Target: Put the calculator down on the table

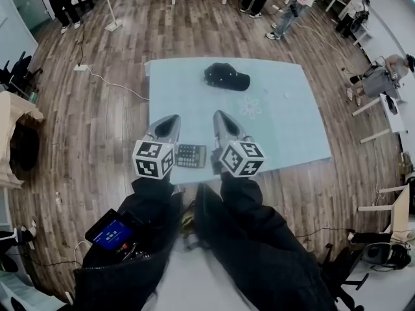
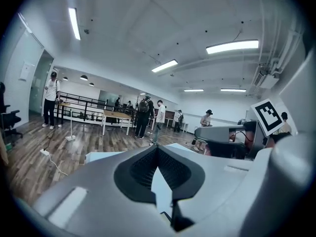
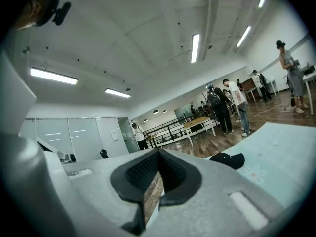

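Note:
A dark calculator [image 1: 191,155] with rows of keys lies flat on the light blue table [image 1: 285,128], close to its near edge. It shows between my two grippers, which are held up above the table side by side. My left gripper [image 1: 174,118] is shut with nothing in its jaws; in the left gripper view its tips [image 2: 158,147] meet. My right gripper [image 1: 219,114] is also shut and empty, with its tips [image 3: 159,152] together. Neither gripper touches the calculator. The calculator shows in neither gripper view.
A black cap [image 1: 227,76] lies at the table's far middle, and a flower print [image 1: 249,107] marks the tabletop. Several people stand on the wooden floor beyond the table. A cable [image 1: 107,83] runs across the floor at left. A device with a blue screen [image 1: 111,233] sits at my waist.

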Demonstrator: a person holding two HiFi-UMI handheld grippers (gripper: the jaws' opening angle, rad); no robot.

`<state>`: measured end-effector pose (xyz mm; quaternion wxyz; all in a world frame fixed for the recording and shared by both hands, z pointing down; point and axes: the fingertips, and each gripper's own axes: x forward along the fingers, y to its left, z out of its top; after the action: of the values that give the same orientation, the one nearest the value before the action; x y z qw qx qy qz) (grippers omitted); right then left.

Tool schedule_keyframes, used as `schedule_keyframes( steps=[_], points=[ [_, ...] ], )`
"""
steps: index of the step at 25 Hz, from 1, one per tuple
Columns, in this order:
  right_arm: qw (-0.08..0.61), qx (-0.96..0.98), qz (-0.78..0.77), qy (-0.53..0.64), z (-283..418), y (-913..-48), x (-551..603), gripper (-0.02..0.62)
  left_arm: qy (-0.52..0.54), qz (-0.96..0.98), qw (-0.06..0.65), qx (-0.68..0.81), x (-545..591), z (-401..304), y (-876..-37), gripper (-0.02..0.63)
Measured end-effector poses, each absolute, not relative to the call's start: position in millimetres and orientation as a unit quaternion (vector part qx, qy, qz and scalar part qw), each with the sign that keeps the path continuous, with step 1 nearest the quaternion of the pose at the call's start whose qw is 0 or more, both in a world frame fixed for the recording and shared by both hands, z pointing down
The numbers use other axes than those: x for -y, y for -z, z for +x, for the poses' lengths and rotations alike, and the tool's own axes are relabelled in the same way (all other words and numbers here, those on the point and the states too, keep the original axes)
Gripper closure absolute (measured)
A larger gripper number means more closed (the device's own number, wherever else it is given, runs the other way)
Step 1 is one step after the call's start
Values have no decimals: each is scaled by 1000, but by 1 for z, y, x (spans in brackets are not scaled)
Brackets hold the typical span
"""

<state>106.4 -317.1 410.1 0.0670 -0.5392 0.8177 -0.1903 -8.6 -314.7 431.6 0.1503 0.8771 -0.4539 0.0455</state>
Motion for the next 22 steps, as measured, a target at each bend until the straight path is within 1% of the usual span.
schedule_keyframes(
  steps=[6,12,15,22],
  points=[
    [71,-830,-543,108,98,-362,311,600,-23,883,114,455,312,-10,-397,609],
    [47,-826,-561,38,97,-336,310,598,-7,886,83,456,316,-10,-372,609],
    [44,-819,-572,22,99,-328,307,598,-3,888,74,454,314,-11,-363,609],
    [61,-794,-605,-5,106,-316,291,598,13,888,45,457,299,-16,-347,609]
  ],
)
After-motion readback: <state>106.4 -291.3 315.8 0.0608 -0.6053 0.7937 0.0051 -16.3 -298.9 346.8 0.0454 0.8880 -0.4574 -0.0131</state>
